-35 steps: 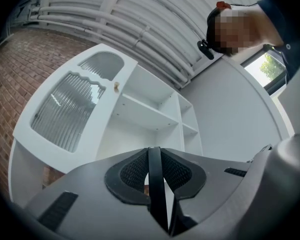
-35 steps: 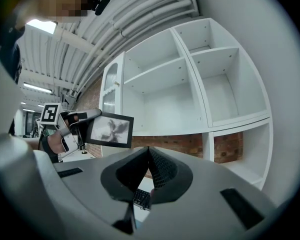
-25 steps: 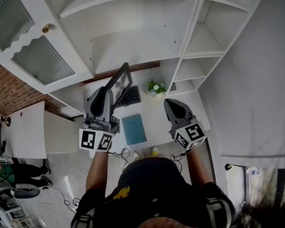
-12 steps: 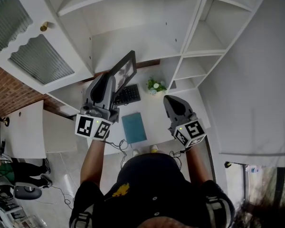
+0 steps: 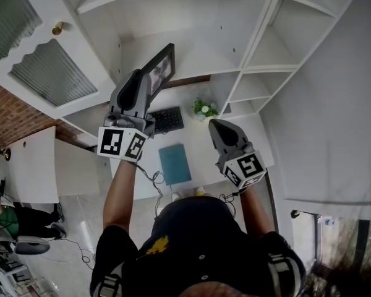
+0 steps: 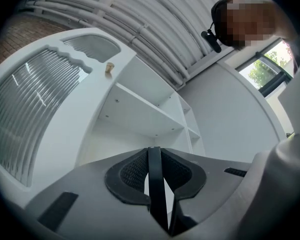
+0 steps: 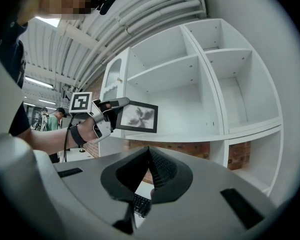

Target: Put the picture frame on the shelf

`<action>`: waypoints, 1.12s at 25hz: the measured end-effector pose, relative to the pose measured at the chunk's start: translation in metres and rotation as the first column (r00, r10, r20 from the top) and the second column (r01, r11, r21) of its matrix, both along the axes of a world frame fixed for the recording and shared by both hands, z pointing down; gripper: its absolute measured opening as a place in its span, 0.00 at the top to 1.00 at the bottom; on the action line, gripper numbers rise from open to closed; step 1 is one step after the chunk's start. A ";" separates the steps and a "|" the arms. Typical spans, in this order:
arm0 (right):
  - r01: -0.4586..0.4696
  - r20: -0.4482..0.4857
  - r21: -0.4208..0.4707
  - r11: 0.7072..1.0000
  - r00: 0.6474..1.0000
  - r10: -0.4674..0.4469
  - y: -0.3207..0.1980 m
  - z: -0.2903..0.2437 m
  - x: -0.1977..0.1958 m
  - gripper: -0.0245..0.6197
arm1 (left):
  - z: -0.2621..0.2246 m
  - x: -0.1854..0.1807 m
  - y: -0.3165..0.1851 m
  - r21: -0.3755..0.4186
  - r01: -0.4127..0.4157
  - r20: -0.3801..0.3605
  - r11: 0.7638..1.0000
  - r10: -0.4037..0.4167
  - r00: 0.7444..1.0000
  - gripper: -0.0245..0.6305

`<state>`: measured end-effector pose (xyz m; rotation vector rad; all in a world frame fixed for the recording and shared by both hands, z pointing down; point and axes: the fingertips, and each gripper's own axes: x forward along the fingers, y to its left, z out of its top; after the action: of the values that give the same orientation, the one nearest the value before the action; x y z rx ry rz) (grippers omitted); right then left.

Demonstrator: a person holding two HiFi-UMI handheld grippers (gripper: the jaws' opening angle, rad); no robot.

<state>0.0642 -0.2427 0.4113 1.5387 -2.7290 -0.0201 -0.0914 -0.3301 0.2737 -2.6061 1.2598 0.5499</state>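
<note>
Your left tongs (image 5: 141,84) are closed partway, clamped on the picture frame (image 5: 160,68). In the left gripper view the two ribbed pads (image 6: 132,171) press on either side of the frame's dark edge, which stands upright between them. You hold the frame by one short side, up in the air, and its black-and-white print faces your right tongs (image 5: 216,127).

The frame is raised in front of the wide bay of the white shelf unit (image 5: 191,48), above the desk (image 5: 204,150), and it rests on no board. Seen from the right gripper view, its lower edge sits just above the line of the bay's bottom board (image 7: 190,135). I cannot tell whether the frame is already inside the bay or just outside it.

Your right tongs are empty. Their jaws meet at the tips with nothing between them. They point level toward the shelf unit, well apart from the frame and to its right.

On the desk below lies a black keyboard (image 5: 168,120). A small potted plant (image 5: 204,109) with white flowers stands just beside it, and a teal book (image 5: 174,164) lies nearer to you. To the left of the wide bay is a cabinet door (image 5: 49,73) with ribbed glass and a brass knob (image 5: 57,28). A brick wall (image 5: 12,116) shows beside the cabinet.
</note>
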 end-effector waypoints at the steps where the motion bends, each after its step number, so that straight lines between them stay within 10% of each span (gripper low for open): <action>1: 0.004 -0.001 0.000 1.000 1.000 -0.004 -0.001 -0.001 -0.002 0.95 | 0.000 -0.001 -0.004 -0.003 0.001 -0.004 1.000 -0.001 1.000 0.84; 28: -0.010 -0.015 -0.013 1.000 1.000 0.010 -0.034 -0.003 0.009 0.95 | -0.016 0.014 -0.079 0.005 -0.019 -0.034 1.000 0.019 0.999 0.84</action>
<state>0.0736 -0.2763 0.4085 1.5427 -2.7040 -0.0134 -0.0774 -0.4087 0.2576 -2.6179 1.2441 0.6029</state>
